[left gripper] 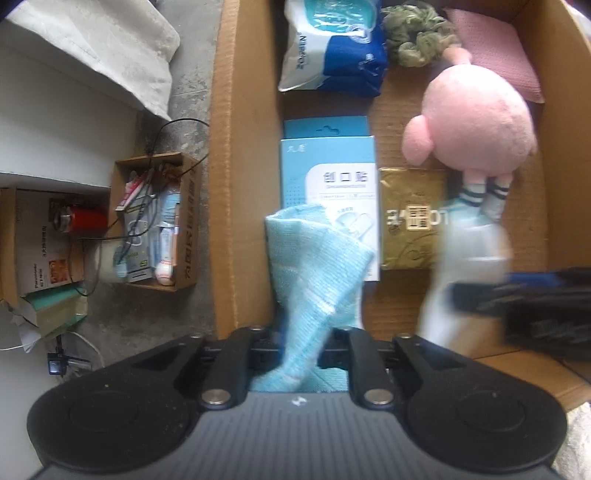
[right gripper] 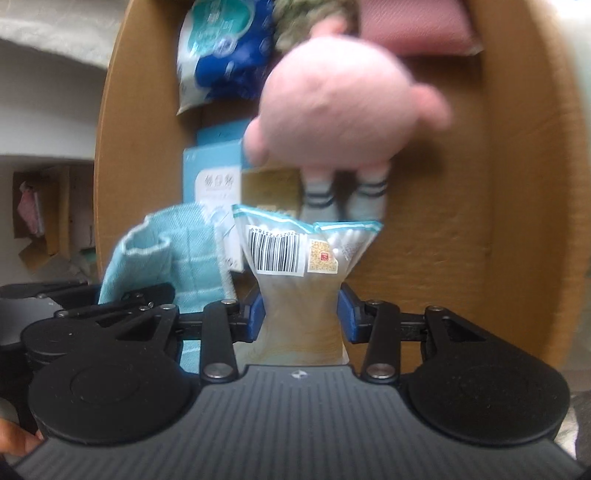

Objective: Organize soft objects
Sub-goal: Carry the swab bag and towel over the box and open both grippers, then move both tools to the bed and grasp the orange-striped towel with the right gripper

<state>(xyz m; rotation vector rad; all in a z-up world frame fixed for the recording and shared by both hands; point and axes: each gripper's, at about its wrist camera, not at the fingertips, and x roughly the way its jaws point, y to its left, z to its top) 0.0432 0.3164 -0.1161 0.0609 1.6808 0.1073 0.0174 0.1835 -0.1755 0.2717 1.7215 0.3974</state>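
Observation:
My left gripper [left gripper: 301, 339] is shut on a light blue cloth [left gripper: 314, 258] and holds it over the open cardboard box [left gripper: 247, 147]. My right gripper [right gripper: 301, 314] is shut on a clear bag of cotton swabs [right gripper: 295, 251] with a barcode label. That bag shows blurred in the left wrist view [left gripper: 469, 258]; the blue cloth shows at the left of the right wrist view [right gripper: 173, 251]. A pink plush toy [left gripper: 476, 125] with striped socks lies in the box just beyond the bag; it also shows in the right wrist view [right gripper: 332, 107].
In the box lie a blue-white tissue pack [left gripper: 332, 48], a green scrunchie [left gripper: 417, 33], a pink cushion [left gripper: 495, 48], a blue plaster box [left gripper: 328, 173] and a gold packet [left gripper: 413, 218]. Left of it, a small carton of clutter [left gripper: 155, 221] stands on the floor.

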